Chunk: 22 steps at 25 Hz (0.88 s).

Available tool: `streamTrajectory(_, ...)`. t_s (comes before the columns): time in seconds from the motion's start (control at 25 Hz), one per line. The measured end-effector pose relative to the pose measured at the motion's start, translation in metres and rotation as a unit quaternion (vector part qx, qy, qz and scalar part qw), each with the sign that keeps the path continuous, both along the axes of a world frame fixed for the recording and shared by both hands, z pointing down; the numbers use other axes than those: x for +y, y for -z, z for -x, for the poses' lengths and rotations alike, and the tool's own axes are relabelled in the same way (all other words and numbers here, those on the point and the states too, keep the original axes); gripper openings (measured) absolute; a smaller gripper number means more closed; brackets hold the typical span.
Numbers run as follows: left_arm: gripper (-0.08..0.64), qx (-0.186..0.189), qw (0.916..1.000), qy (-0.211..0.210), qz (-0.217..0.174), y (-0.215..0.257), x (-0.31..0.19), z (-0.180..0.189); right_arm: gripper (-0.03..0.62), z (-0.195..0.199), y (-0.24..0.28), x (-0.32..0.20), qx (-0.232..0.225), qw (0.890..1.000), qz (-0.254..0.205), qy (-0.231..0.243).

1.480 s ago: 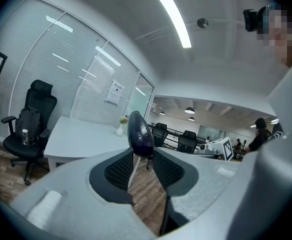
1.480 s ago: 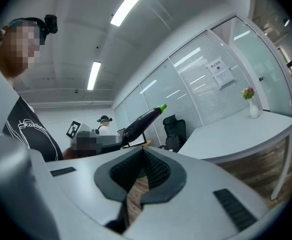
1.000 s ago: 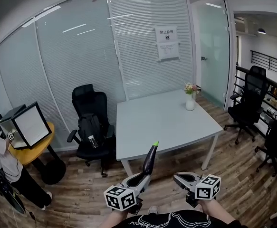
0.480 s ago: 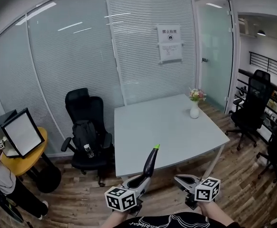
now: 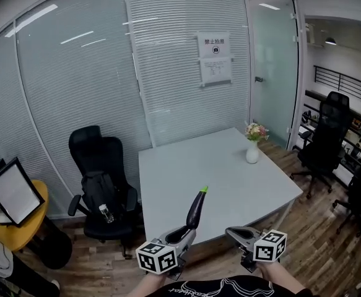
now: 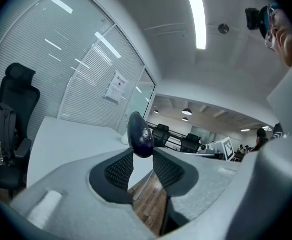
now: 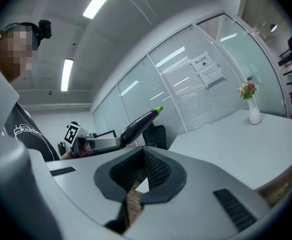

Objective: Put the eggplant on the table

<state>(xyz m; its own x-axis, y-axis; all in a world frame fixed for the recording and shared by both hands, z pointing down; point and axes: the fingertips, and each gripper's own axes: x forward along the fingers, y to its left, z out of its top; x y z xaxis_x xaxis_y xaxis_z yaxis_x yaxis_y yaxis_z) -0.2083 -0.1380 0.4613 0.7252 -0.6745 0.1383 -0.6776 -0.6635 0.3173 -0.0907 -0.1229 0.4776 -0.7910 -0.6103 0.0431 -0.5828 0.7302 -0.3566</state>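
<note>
A long dark purple eggplant [image 5: 195,209] with a green stem tip stands slanted up from my left gripper [image 5: 183,232], which is shut on its lower end. In the left gripper view the eggplant [image 6: 139,132] sits pinched between the two dark pads. My right gripper [image 5: 233,232] hangs beside it to the right, shut, with nothing in it. The right gripper view shows the eggplant [image 7: 138,123] held out to the left. Ahead lies the white table [image 5: 230,178]; both grippers are short of its near edge, over wooden floor.
A small white vase with flowers [image 5: 252,147] stands at the table's far right. A black office chair with a backpack [image 5: 103,178] is left of the table. More black chairs [image 5: 326,135] stand right. A yellow round table with a monitor [image 5: 13,193] is far left. Glass walls rise behind.
The table has come closer and larger in the head view. Both grippers keep their place in the frame, the eggplant still held. The person at the left edge has slid out of view.
</note>
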Motion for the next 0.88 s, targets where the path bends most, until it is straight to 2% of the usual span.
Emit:
streamTrajectory(0.32,0.126,-0.002,0.9991,-0.041,-0.007,-0.006,-0.055,-0.007,0.009,-0.007,-0.01,-0.048,-0.001,0.999,-0.001,-0.046)
streamTrajectory(0.6,0.126,0.005,0.9979,-0.062,0.014,-0.027,-0.067,-0.014,0.009,-0.014,-0.024,-0.056,0.008,0.997,0.016,-0.069)
streamTrajectory(0.88,0.126,0.008,0.9978,-0.062,0.022,-0.034,-0.077,-0.019,0.009,-0.02,-0.029,-0.063,0.01,0.997,0.022,-0.072)
